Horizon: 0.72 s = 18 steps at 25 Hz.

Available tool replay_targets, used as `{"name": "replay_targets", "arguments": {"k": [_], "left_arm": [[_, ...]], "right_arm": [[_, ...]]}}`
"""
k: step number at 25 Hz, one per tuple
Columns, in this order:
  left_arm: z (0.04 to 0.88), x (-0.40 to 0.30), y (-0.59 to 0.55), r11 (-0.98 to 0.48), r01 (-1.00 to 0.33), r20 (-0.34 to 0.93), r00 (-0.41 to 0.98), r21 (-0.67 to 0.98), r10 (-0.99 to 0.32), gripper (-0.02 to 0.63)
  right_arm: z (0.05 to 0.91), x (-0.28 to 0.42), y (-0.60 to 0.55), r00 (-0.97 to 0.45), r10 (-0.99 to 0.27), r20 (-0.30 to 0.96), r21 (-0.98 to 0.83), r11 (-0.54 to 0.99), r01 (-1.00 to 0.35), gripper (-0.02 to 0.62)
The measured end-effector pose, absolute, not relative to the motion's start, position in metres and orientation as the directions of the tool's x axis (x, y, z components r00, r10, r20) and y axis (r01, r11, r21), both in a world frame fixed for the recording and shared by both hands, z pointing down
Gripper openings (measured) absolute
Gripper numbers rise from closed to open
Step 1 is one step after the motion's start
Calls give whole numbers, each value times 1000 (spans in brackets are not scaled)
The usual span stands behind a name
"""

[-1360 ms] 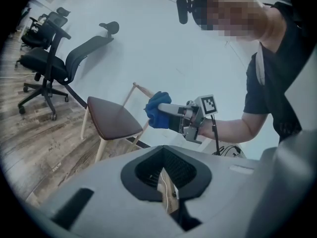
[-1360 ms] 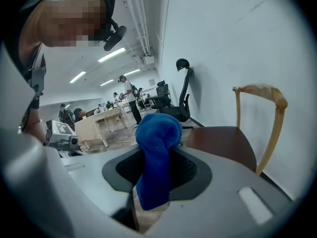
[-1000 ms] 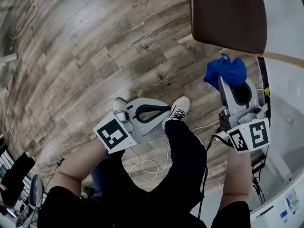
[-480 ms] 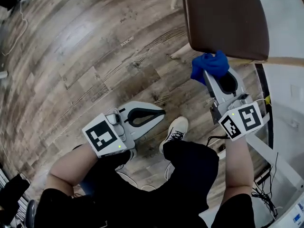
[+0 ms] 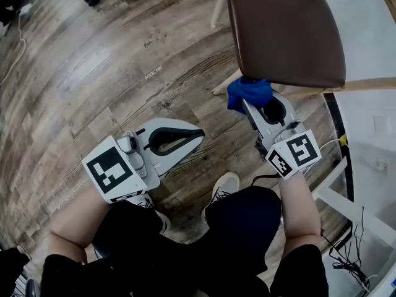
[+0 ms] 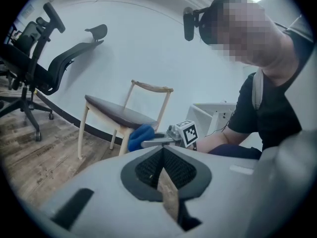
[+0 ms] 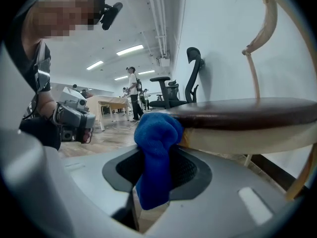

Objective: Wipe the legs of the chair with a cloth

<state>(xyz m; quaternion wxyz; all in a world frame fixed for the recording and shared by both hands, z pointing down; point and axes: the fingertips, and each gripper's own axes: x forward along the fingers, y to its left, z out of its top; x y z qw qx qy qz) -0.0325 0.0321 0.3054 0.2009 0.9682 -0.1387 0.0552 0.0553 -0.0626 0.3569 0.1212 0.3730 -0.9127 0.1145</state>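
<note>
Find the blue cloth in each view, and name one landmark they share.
Head view: blue cloth right of centre, at the right gripper's tip, by the seat's front edge.
Left gripper view: small, centre-left, just below the seat.
Right gripper view: dead centre, clamped between the jaws.
Shared landmark: the chair's brown seat.

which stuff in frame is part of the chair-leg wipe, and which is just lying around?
Job:
- blue cloth, clamped in the right gripper
- wooden chair, near leg

Not part of it:
- black office chair
- left gripper, shut, holding nothing
</note>
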Motion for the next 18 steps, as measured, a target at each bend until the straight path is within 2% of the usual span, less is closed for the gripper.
{"name": "replay_targets", "arguments": {"k": [12, 18], "left_arm": [[331, -46, 14, -889, -304, 206, 948, 344, -244, 6], [336, -52, 14, -884, -320, 228, 940, 341, -253, 6]], "right_arm": [[475, 61, -86, -692, -617, 374, -204, 673, -710, 141], [562, 66, -89, -652, -577, 491, -244, 628, -739, 141]]}}
